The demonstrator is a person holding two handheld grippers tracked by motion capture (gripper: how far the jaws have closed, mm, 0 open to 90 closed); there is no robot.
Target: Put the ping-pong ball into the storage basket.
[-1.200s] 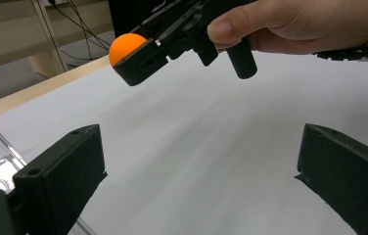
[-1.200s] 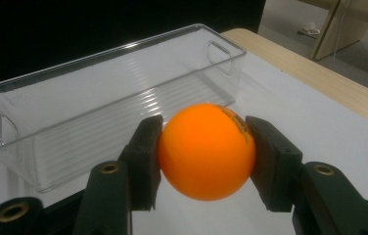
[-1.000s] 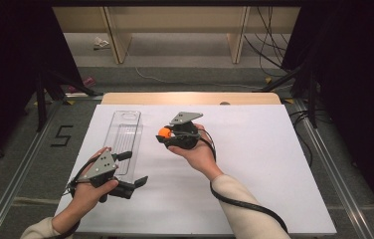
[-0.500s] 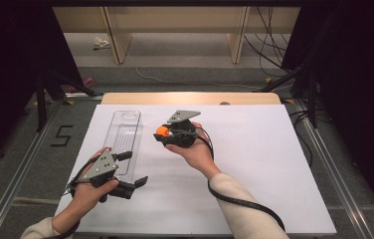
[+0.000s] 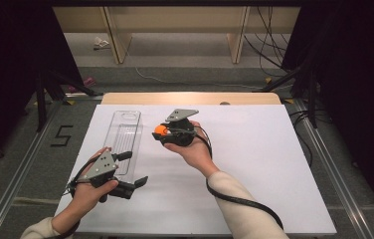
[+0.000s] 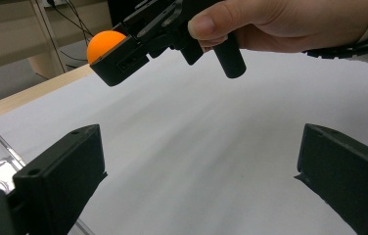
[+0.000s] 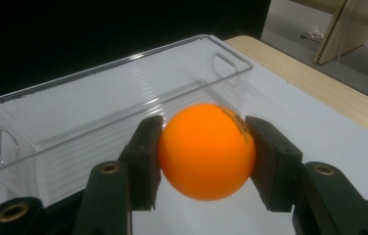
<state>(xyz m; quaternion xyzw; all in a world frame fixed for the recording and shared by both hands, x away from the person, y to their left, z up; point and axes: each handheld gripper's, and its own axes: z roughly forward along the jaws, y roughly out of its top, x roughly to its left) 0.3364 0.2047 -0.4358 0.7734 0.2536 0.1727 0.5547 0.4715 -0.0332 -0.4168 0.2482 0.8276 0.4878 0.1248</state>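
**Ball gripped and held just short of the bin**

The right gripper has its jaws clamped on the orange ball, one pad on each side, and the ball hangs clear of the table. From a second ago to now almost nothing has shifted: the ball sat between the same jaws then, and the hand has only edged slightly toward the clear bin. So the pick-up looks done and the carry seems paused or very slow.

The ball is just beside the bin's right long wall, about halfway along it, above the white top and not yet over the opening. The bin lies near the table's left edge, its long side running toward the far edge; it looks empty.

The left gripper rests at the bin's near end with its jaws spread and nothing between them, as it did a second ago.

The likely next step is a short sideways move over the wall, then a release into the bin.
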